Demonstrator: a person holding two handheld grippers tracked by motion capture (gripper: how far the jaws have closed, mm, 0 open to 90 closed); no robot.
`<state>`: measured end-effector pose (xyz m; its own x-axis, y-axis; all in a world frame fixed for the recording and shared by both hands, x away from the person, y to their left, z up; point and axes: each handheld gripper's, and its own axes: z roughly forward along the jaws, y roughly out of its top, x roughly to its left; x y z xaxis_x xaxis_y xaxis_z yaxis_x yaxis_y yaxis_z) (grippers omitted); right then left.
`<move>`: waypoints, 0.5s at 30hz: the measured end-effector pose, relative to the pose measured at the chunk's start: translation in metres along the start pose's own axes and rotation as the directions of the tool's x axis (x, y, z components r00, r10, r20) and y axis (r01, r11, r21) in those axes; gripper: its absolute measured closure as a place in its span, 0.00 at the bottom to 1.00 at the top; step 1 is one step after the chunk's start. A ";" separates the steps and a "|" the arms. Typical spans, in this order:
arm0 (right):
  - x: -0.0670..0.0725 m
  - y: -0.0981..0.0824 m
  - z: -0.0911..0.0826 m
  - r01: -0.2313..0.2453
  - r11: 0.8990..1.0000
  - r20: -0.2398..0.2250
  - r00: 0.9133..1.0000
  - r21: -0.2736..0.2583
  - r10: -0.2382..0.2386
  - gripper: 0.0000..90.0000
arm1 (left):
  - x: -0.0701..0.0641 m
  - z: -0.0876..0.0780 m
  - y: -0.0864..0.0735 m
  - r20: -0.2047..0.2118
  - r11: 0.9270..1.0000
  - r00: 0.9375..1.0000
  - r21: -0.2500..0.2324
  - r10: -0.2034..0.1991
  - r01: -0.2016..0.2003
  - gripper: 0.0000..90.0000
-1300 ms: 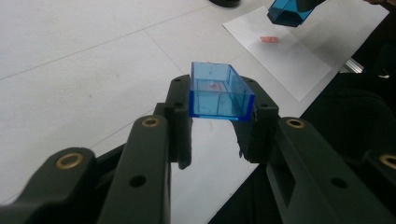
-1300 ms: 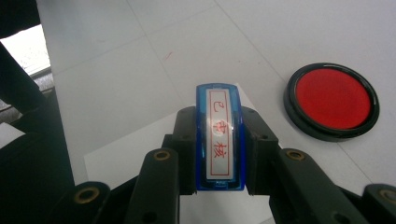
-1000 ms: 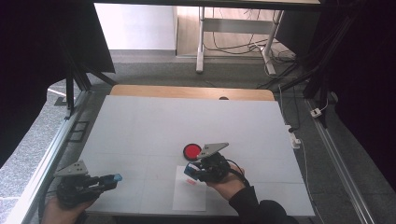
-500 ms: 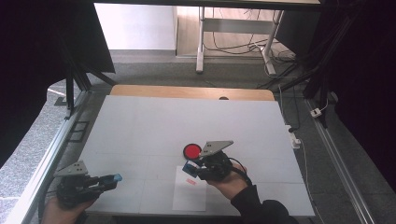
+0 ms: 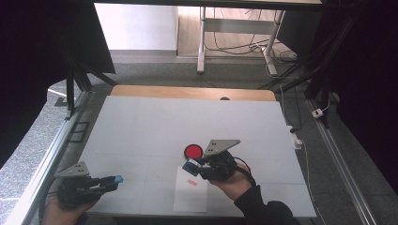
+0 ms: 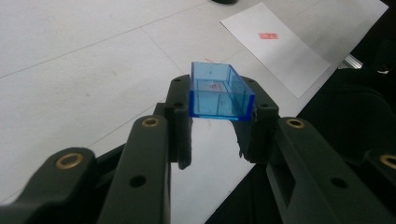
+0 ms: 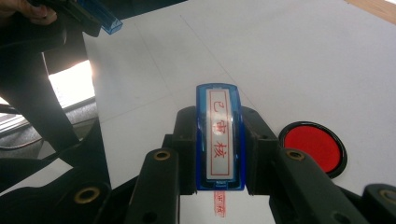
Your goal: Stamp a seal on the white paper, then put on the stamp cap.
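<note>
Right gripper near desk centre front, fingers clamped on blue stamp, red-character face up, over white paper sheet bearing a red imprint. Red ink pad just beside. Left gripper at front left corner, fingers gripping clear blue cap.

Even, cool daylight falls on the white tabletop, which reads bright with only faint shadows, while the surroundings at both sides sink into near black. Both gripper views are soft, their near black jaws blurred, and a glare patch burns white at the right gripper view's left edge.
</note>
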<state>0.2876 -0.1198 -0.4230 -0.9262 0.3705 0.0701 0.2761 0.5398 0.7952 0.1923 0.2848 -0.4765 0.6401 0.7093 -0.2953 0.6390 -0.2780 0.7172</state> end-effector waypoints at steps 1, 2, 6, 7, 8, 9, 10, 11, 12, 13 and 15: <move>0.000 0.000 -0.001 0.000 1.000 0.002 1.000 0.000 0.000 0.79 | 0.000 0.000 0.000 0.001 1.000 1.000 0.000 0.001 -0.001 0.76; 0.000 0.001 -0.001 0.000 1.000 -0.003 1.000 -0.006 0.000 0.79 | 0.000 0.000 0.000 0.002 1.000 1.000 0.001 0.000 0.000 0.76; -0.001 0.002 -0.004 0.001 1.000 -0.006 1.000 -0.010 -0.001 0.79 | -0.001 0.001 0.002 0.013 1.000 1.000 -0.001 0.002 -0.002 0.76; -0.001 0.003 -0.004 -0.005 1.000 -0.007 1.000 -0.015 0.005 0.79 | -0.001 0.001 0.003 0.015 1.000 1.000 -0.001 0.003 -0.003 0.76; -0.001 0.003 -0.004 -0.008 1.000 -0.009 1.000 -0.020 0.008 0.79 | -0.002 0.001 0.004 0.016 1.000 1.000 -0.001 0.005 -0.005 0.76; -0.001 0.003 -0.005 -0.008 1.000 -0.006 1.000 -0.020 0.008 0.79 | -0.003 0.001 0.005 0.018 1.000 1.000 0.002 0.007 -0.007 0.76; -0.001 0.003 -0.005 -0.008 1.000 -0.011 1.000 -0.022 0.008 0.79 | -0.004 0.002 0.006 0.014 1.000 1.000 0.005 0.014 -0.015 0.76; -0.001 0.004 -0.006 -0.008 1.000 -0.011 1.000 -0.020 0.008 0.79 | -0.005 0.002 0.007 0.016 1.000 1.000 0.006 0.021 -0.021 0.76; -0.001 0.004 -0.006 -0.009 1.000 -0.013 1.000 -0.022 0.008 0.79 | -0.006 0.003 0.008 0.020 1.000 1.000 0.009 0.024 -0.024 0.76; -0.001 0.004 -0.006 -0.008 1.000 -0.012 1.000 -0.024 0.008 0.79 | -0.006 0.004 0.009 0.025 0.999 0.999 0.011 0.031 -0.031 0.76; 0.000 0.005 -0.007 -0.012 0.999 -0.019 1.000 -0.033 0.011 0.79 | -0.008 0.005 0.012 0.037 0.999 0.998 0.012 0.041 -0.042 0.76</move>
<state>0.2874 -0.1222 -0.4152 -0.9277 0.3623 0.0901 0.2782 0.5099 0.8140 0.1970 0.2724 -0.4684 0.6811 0.6731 -0.2883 0.6167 -0.3149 0.7215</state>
